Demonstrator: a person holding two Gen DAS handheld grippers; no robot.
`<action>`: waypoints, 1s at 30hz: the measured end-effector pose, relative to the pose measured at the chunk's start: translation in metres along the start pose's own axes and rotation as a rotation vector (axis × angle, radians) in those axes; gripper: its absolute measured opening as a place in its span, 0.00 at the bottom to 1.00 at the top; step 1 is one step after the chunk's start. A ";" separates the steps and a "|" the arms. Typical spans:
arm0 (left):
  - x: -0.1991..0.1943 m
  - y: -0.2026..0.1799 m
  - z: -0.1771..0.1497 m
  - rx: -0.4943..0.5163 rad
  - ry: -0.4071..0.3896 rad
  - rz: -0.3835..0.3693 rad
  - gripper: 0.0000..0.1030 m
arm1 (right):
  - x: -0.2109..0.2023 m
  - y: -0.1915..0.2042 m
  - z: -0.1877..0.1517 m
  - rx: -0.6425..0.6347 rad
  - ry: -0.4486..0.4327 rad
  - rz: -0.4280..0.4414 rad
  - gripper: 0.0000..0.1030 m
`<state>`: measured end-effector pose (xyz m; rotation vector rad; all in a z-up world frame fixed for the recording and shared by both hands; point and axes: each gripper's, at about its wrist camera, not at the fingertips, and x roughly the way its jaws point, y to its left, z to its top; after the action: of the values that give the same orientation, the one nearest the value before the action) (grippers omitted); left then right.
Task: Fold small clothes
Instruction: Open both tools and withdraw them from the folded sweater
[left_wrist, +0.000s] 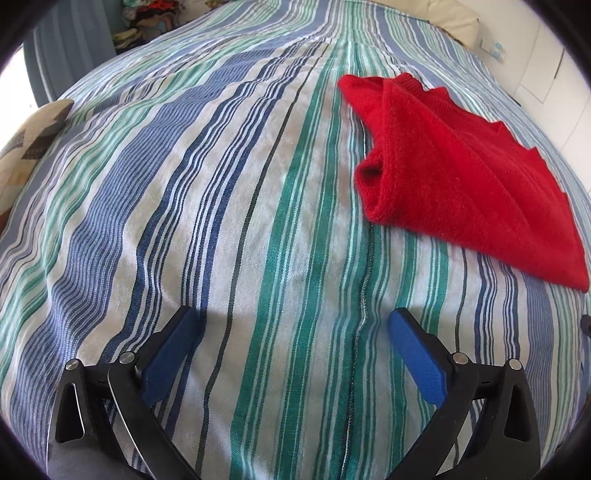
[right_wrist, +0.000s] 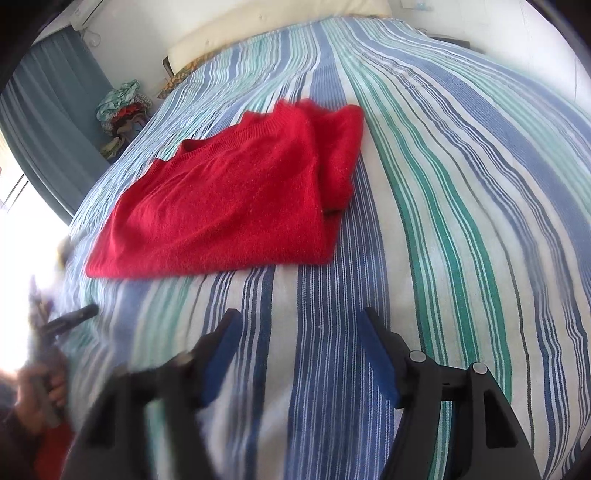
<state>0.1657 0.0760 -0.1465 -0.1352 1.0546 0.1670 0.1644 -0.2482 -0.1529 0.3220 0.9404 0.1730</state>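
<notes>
A red knit sweater (left_wrist: 461, 177) lies folded flat on the striped bedspread (left_wrist: 221, 184), up and to the right in the left wrist view. My left gripper (left_wrist: 291, 317) stands wide open over bare cloth, below and left of the sweater, nothing between its blue pads. In the right wrist view the same sweater (right_wrist: 236, 199) lies ahead and to the left, a sleeve folded along its right side. My right gripper (right_wrist: 299, 317) is open above the bedspread (right_wrist: 443, 184), short of the sweater's near edge, holding nothing. The left fingertip (right_wrist: 74, 315) and a hand (right_wrist: 40, 391) show blurred at the left edge.
A pile of mixed clothes (right_wrist: 122, 110) sits past the bed's far left corner beside a grey-blue curtain (right_wrist: 48, 129). A cream headboard cushion (right_wrist: 277, 26) runs along the bed's far end. A patterned pillow (left_wrist: 33, 140) lies at the bed's left edge.
</notes>
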 end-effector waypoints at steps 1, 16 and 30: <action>0.000 -0.001 -0.001 0.005 -0.004 0.003 1.00 | 0.001 0.000 -0.002 -0.003 -0.005 -0.001 0.64; -0.001 -0.003 -0.005 0.015 -0.037 0.008 1.00 | 0.009 -0.002 -0.011 -0.008 -0.050 0.038 0.72; -0.001 -0.003 -0.008 0.022 -0.046 0.013 1.00 | 0.000 0.003 0.005 0.003 -0.037 0.046 0.76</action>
<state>0.1595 0.0717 -0.1496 -0.1047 1.0113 0.1692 0.1687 -0.2461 -0.1491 0.3482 0.8976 0.2072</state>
